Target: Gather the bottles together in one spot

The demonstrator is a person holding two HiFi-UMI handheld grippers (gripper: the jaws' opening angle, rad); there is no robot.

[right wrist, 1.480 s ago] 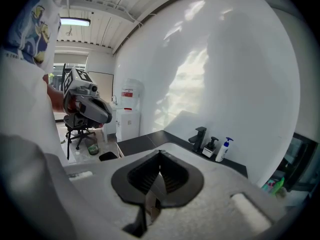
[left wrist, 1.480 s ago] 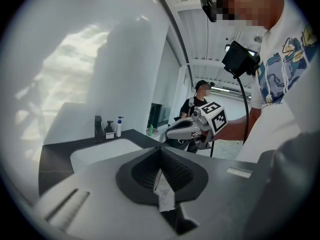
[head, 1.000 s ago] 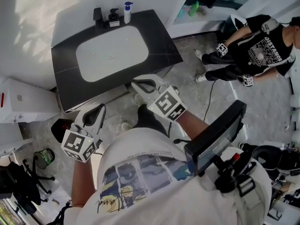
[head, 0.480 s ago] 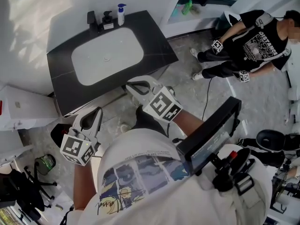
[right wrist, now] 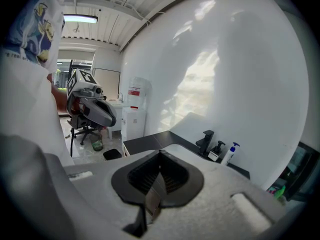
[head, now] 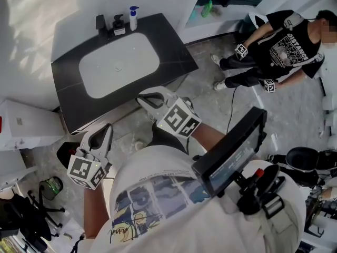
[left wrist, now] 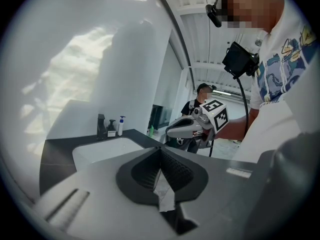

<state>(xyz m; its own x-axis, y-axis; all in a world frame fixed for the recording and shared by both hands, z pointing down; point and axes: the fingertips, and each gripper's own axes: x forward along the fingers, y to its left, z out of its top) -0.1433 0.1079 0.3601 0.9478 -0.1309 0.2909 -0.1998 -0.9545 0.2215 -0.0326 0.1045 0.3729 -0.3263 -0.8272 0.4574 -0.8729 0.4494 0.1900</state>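
At the back edge of the dark counter [head: 174, 46], beside the black faucet [head: 100, 22], stand a black pump bottle [head: 118, 25] and a white bottle with a blue pump [head: 134, 17]. A green bottle [head: 207, 8] stands apart on a ledge further right. My left gripper [head: 107, 128] hangs shut and empty below the counter's front edge. Shut and empty too, my right gripper [head: 142, 97] is held just before the front edge. The left gripper view shows the white bottle [left wrist: 120, 126] far ahead. The right gripper view shows the same white bottle [right wrist: 230, 154] far ahead.
A white basin [head: 118, 65] fills the counter's middle. A person in a black shirt [head: 279, 44] crouches at the right on the grey floor. A white cabinet [head: 26, 123] and a black bin [head: 66, 147] stand at the left, with a chair [right wrist: 82, 126] behind.
Both grippers have drifted slightly left and towards the counter as the view shifted. Their jaws stay shut.
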